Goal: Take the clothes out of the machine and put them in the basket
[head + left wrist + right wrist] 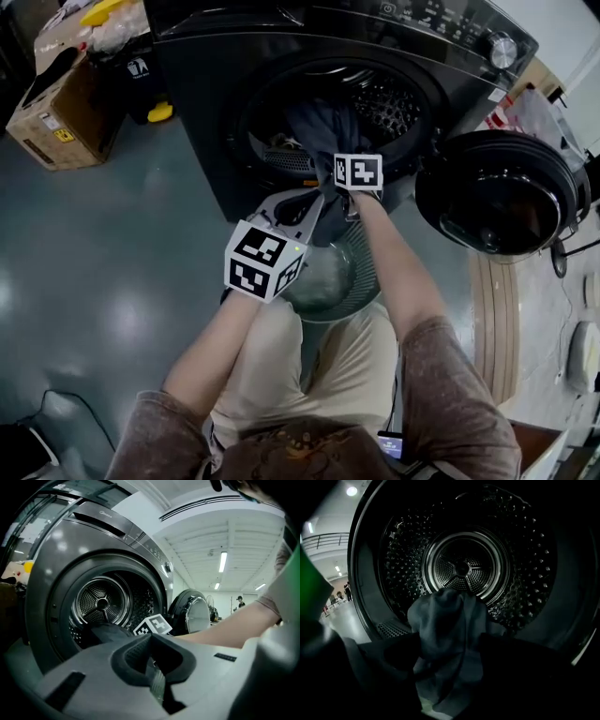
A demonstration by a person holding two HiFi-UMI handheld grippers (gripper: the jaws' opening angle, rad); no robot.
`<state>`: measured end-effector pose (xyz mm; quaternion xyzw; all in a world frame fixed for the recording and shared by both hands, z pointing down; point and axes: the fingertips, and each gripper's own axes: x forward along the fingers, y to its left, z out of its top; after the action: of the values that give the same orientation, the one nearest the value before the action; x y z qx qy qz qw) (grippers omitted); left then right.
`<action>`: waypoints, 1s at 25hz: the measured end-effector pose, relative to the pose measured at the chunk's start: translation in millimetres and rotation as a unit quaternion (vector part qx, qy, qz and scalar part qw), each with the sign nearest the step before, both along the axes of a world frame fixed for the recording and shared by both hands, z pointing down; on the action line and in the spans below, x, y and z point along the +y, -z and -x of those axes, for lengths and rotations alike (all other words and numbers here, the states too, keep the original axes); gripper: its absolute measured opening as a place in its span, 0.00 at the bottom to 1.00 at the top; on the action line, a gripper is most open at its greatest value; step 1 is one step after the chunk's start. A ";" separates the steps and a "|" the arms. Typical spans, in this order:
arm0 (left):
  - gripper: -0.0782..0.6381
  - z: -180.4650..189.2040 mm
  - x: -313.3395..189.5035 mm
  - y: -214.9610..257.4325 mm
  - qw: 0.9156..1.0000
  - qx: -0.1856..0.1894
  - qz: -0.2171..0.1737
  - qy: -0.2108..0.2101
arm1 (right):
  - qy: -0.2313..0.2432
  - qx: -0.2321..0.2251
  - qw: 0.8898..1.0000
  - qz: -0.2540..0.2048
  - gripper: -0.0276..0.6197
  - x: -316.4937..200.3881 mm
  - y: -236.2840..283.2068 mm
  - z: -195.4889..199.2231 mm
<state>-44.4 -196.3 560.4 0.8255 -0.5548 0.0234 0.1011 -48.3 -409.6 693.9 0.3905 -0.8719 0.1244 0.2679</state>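
Grey floor before the washing machine: retrieval step, right gripper spread around the garment at the drum mouth, which it should next pinch and lift to the basket; left gripper pressed together.

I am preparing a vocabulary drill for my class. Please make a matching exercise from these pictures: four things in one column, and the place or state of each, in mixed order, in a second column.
Things
1. dark garment
2. machine door
3. basket
4. cardboard box

Place or state
A. on the floor, left of the machine
B. swung open to the right
C. in the mouth of the drum
D. on the floor below the drum opening

Pairs: 1-C, 2-B, 3-D, 4-A
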 end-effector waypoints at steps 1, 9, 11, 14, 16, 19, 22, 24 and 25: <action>0.12 0.9 0.9 -0.9 1.000 0.003 0.002 0.002 | -0.002 0.012 1.000 0.000 0.63 0.6 -2.5 -4.3; 0.12 10.4 -0.7 -1.2 1.000 0.006 0.006 0.009 | 0.017 0.025 0.999 -0.045 0.09 18.3 27.4 -11.3; 0.12 11.1 -1.4 -2.1 1.000 0.005 0.007 0.010 | 0.027 0.009 0.999 -0.045 0.08 30.1 37.5 -12.0; 0.12 11.1 -1.4 -3.4 1.000 0.002 0.011 0.010 | 0.035 -0.011 0.998 -0.045 0.08 47.8 52.0 -20.1; 0.12 12.5 -0.9 -3.2 1.000 -0.001 0.009 0.013 | 0.037 -0.023 0.998 -0.047 0.08 59.4 62.4 -28.4; 0.12 14.1 -0.7 -3.8 1.000 -0.002 0.009 0.019 | 0.039 -0.044 0.997 -0.058 0.07 80.8 78.7 -44.4; 0.12 12.4 -1.8 -5.2 1.000 -0.002 0.010 0.020 | 0.035 -0.066 0.995 -0.062 0.07 105.4 90.9 -63.9; 0.12 10.1 -3.2 -6.0 1.000 -0.004 0.012 0.019 | 0.037 -0.078 0.995 -0.057 0.07 122.4 95.2 -75.5; 0.12 8.5 -3.8 -6.5 1.000 -0.005 0.012 0.018 | 0.039 -0.083 0.994 -0.055 0.07 131.2 96.6 -81.0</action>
<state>-52.9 -200.1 567.0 0.8142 -0.5693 0.0323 0.1093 32.7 -278.4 597.3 0.3589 -0.9111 0.0981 0.1774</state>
